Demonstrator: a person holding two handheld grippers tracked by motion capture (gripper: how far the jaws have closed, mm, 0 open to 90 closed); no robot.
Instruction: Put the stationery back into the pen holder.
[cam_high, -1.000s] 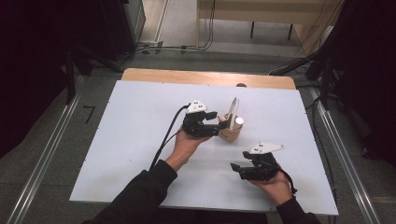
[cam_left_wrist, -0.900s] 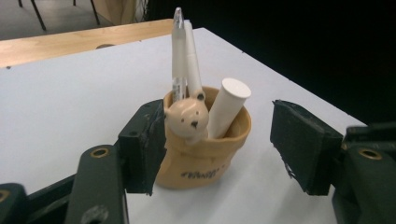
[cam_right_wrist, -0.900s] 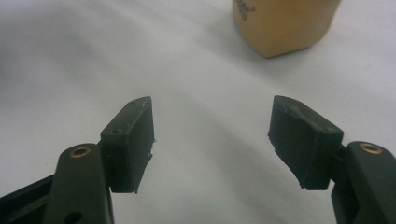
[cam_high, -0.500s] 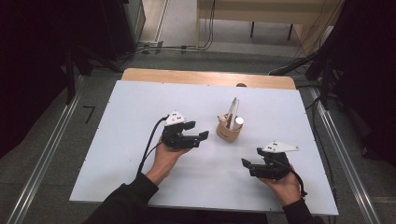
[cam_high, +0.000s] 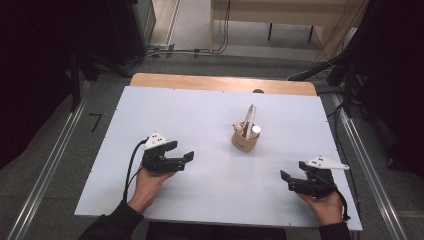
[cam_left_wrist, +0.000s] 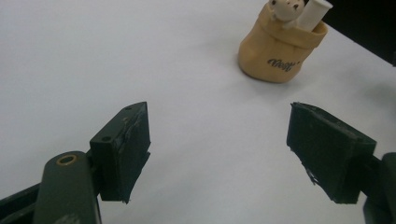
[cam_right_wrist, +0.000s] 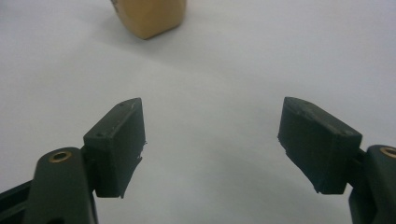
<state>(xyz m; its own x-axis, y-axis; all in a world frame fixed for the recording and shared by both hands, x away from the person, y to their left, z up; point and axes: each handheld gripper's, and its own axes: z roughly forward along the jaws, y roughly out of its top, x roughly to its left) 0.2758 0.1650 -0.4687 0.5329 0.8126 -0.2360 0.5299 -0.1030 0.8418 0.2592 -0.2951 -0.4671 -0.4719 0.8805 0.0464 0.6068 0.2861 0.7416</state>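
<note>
A tan sack-shaped holder (cam_high: 245, 141) stands on the white table top (cam_high: 190, 115), right of centre, with a small white figure, a white cylinder and a thin upright stick in it. It also shows in the left gripper view as the holder (cam_left_wrist: 274, 52) at the upper right. In the right gripper view, only the holder's base (cam_right_wrist: 150, 17) appears at the top edge. My left gripper (cam_high: 182, 152) lies to the holder's left, pointing right, open and empty (cam_left_wrist: 217, 149). My right gripper (cam_high: 293, 173) is near the front right corner, open and empty (cam_right_wrist: 210, 144). Both pairs of jaws have just been opening.
A wooden strip (cam_high: 220, 83) runs along the table's far edge. Metal rails (cam_high: 50, 165) flank the table on the floor, and cables (cam_high: 170, 50) lie beyond it. A cable trails from the left gripper toward the front edge.
My left gripper has drawn back from the holder, leftward and toward the near edge. My right gripper has slid to the right. Both pairs of jaws stand wider.
</note>
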